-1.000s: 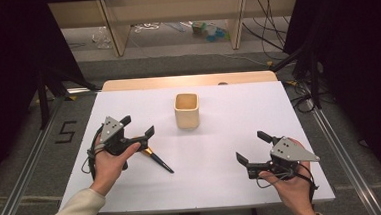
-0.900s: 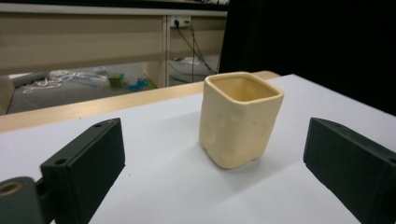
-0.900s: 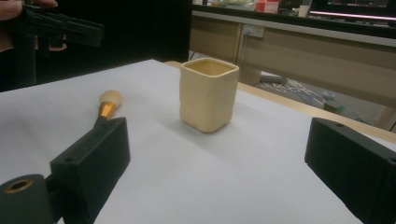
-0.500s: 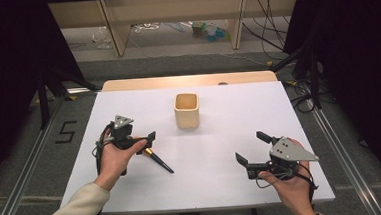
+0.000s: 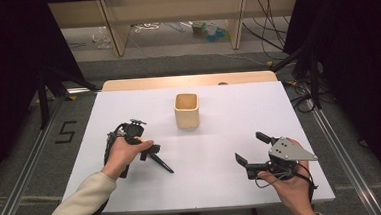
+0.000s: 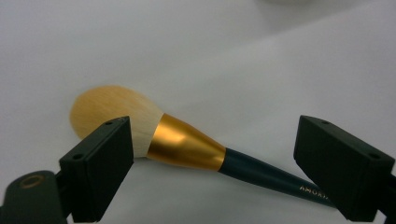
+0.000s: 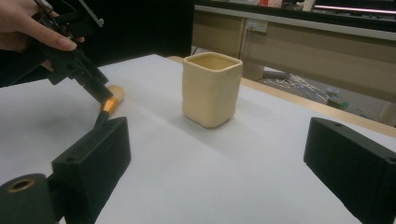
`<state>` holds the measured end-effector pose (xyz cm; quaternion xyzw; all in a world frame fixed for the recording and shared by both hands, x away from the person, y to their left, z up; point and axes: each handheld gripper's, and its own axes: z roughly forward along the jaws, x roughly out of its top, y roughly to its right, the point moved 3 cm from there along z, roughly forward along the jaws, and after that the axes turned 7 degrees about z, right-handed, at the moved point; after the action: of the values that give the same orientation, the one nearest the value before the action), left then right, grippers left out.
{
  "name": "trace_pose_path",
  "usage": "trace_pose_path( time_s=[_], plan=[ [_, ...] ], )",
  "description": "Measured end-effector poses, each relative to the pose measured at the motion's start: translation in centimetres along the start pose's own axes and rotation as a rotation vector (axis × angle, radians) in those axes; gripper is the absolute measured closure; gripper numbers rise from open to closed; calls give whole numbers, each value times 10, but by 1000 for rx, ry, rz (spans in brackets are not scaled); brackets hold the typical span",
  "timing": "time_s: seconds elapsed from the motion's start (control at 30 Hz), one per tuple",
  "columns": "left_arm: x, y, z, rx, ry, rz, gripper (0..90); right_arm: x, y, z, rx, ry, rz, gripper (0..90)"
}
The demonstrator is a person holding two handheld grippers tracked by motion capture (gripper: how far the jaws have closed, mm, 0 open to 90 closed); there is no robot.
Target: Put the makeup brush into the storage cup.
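Note:
A makeup brush (image 6: pixel 187 144) with tan bristles, a gold ferrule and a dark handle (image 5: pixel 162 164) lies flat on the white table (image 5: pixel 229 115). My left gripper (image 5: pixel 148 149) points down over the brush head. Its jaws straddle the ferrule and bristles without touching them. They stand open and have just been closing a little. A cream square cup (image 5: pixel 186 110) stands upright at the table's middle, beyond the brush. My right gripper (image 5: pixel 250 147) hovers open and holds nothing near the front right. Its view faces the cup (image 7: pixel 212 88), with the brush (image 7: pixel 112 100) under the left gripper (image 7: pixel 91 86) farther off.
A wooden strip (image 5: pixel 187 80) borders the table's far edge. Beyond it are shelving legs and loose cables on the floor (image 5: pixel 209 31). Dark curtains hang on both sides. White tabletop lies bare between the two grippers.
My left gripper has moved right and down and tipped over the brush head, so its jaws now straddle it. The right gripper has kept still.

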<state>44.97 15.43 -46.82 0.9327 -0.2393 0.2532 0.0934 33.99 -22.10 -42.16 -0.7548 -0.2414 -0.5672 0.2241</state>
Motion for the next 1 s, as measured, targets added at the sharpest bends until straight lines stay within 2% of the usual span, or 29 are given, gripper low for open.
trace_pose_path(
  time_s=[0.03,0.1,0.13,0.17,0.2,0.23,0.27,0.3,0.47,0.53,0.57,0.63,0.83,0.93,1.0],
  plan=[
    [0,-1,2,-6,-9,-1,117,0,0,0,0,0,0,83],
    [-2,1,5,-13,-25,-44,122,0,0,0,2,-2,-1,84],
    [-2,0,6,-3,-29,-37,123,0,1,1,0,4,-11,84],
    [-2,-2,6,-3,-47,-14,125,0,1,1,0,1,-10,84],
    [-3,-2,7,-13,-61,-18,130,0,1,1,0,6,-17,85],
    [-4,1,7,-17,-70,-57,134,0,1,1,1,5,-16,85],
    [-4,0,7,-11,-70,-44,135,0,1,1,0,4,-16,86],
    [-4,-2,7,-3,-72,-9,135,0,1,1,3,-3,-17,86],
    [-7,-4,7,-1,-101,-5,135,0,1,1,1,-9,-17,88],
    [-6,-4,7,-4,-111,-18,135,0,1,1,0,-11,-15,88],
    [-6,-2,8,-13,-112,-51,135,0,1,1,0,-12,-17,88],
    [-5,-3,10,-25,-126,-60,136,-1,0,1,3,-22,-4,88],
    [-4,-8,13,-31,-168,-48,139,-1,1,2,-1,-9,-15,91],
    [-3,-7,14,-20,-189,-73,138,-1,1,2,-7,-9,-15,92],
    [-2,-7,15,-28,-205,-69,127,-1,1,3,5,-15,-16,93]
  ],
)
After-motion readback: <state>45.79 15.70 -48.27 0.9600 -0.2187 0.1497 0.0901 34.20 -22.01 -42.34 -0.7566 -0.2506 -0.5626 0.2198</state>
